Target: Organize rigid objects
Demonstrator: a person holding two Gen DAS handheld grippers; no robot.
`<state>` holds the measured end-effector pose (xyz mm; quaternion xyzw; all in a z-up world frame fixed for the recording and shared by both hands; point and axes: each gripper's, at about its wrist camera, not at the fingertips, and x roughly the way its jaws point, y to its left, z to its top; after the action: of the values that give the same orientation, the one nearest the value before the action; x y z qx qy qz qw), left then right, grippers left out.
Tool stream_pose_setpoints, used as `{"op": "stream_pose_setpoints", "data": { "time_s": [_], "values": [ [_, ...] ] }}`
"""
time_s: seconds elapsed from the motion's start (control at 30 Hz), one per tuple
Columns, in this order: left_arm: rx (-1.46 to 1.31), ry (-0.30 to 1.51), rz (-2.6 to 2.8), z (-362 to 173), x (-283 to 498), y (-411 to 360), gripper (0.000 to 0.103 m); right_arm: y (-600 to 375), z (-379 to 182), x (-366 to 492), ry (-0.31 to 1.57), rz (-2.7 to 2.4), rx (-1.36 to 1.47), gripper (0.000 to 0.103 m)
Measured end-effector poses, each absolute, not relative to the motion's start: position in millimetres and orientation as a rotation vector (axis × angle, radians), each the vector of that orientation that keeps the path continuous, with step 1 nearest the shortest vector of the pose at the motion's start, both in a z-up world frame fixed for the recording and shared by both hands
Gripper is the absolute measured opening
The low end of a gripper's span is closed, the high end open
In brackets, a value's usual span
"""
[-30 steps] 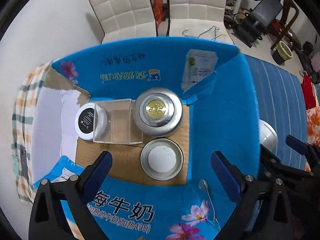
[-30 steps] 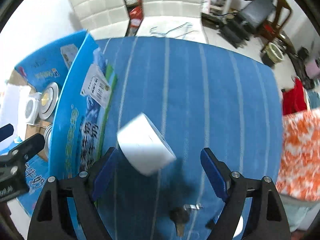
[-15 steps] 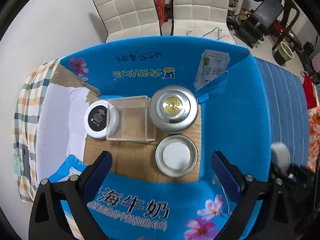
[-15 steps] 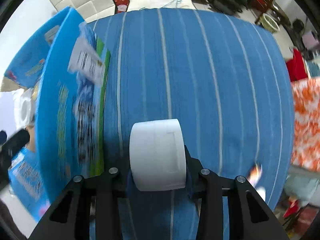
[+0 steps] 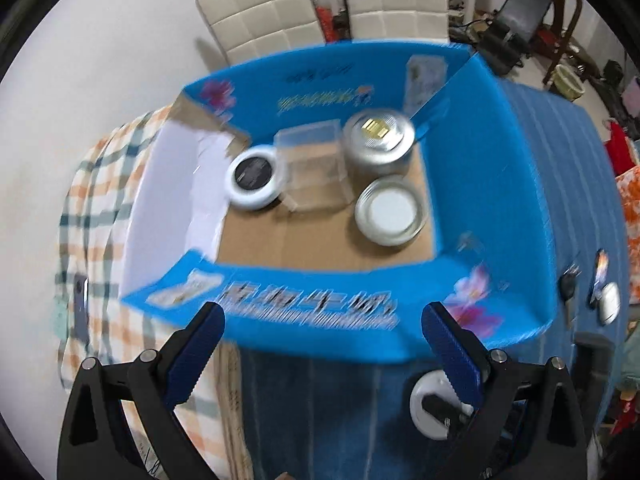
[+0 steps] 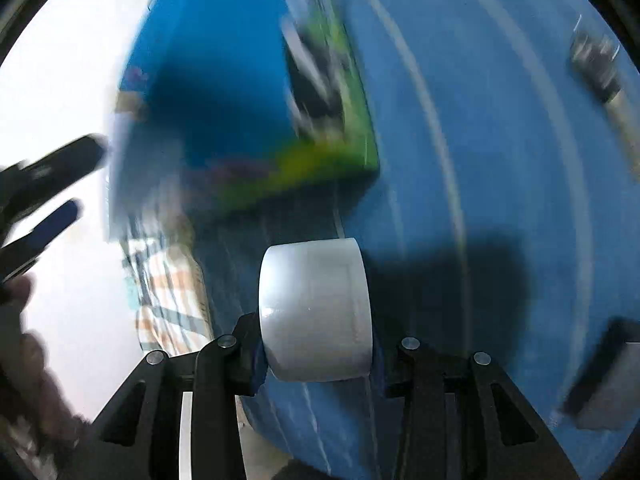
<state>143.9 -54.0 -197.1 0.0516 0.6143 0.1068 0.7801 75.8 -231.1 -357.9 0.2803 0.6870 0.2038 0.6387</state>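
Note:
My right gripper (image 6: pixel 317 360) is shut on a white cylindrical jar (image 6: pixel 316 308), holding it on its side above the blue striped cloth (image 6: pixel 500 160), beside the blurred blue carton (image 6: pixel 224 80). In the left wrist view the carton (image 5: pixel 312 304) stands with its flaps up. Inside it are a white tin with a black label (image 5: pixel 252 178), a clear plastic box (image 5: pixel 316 168), a silver tin with a gold emblem (image 5: pixel 378 140) and a silver tin with a white lid (image 5: pixel 390 210). My left gripper (image 5: pixel 324 344) is open and holds nothing, just in front of the carton's near flap. The held jar (image 5: pixel 424 408) shows behind its right finger.
A checked cloth (image 5: pixel 100 208) lies left of the carton. Keys (image 5: pixel 568 284) and a small white case (image 5: pixel 608 304) lie on the blue cloth to the right. Two padded chairs (image 5: pixel 276 20) stand behind. A grey object (image 6: pixel 608 384) sits at the lower right.
The right gripper closed on the white jar, lifted it and swung left toward the carton. The left gripper drew back, so the carton now sits farther away.

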Motion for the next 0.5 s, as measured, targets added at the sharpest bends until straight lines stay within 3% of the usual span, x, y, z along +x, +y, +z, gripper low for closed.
{"op": "stream_pose_setpoints", "data": {
  "time_s": [0.13,0.2,0.37,0.5],
  "values": [
    [0.062,1.336,0.245,-195.4,127.4,-43.4,0.101,-242.7,-355.2,74.3,1.599,0.415,0.579,0.060],
    [0.030,1.344,0.223,-192.6,122.3,-45.2,0.101,-249.8,-335.4,77.4,1.567,0.393,0.472,0.086],
    [-0.008,1.331,0.056,-178.8,100.1,-79.4,0.101,-290.7,-275.2,49.8,1.436,0.233,0.309,0.087],
    [0.026,1.408,-0.051,-203.7,91.7,-116.9,0.101,-328.4,-270.0,28.2,1.444,-0.013,0.306,0.087]
  ]
}}
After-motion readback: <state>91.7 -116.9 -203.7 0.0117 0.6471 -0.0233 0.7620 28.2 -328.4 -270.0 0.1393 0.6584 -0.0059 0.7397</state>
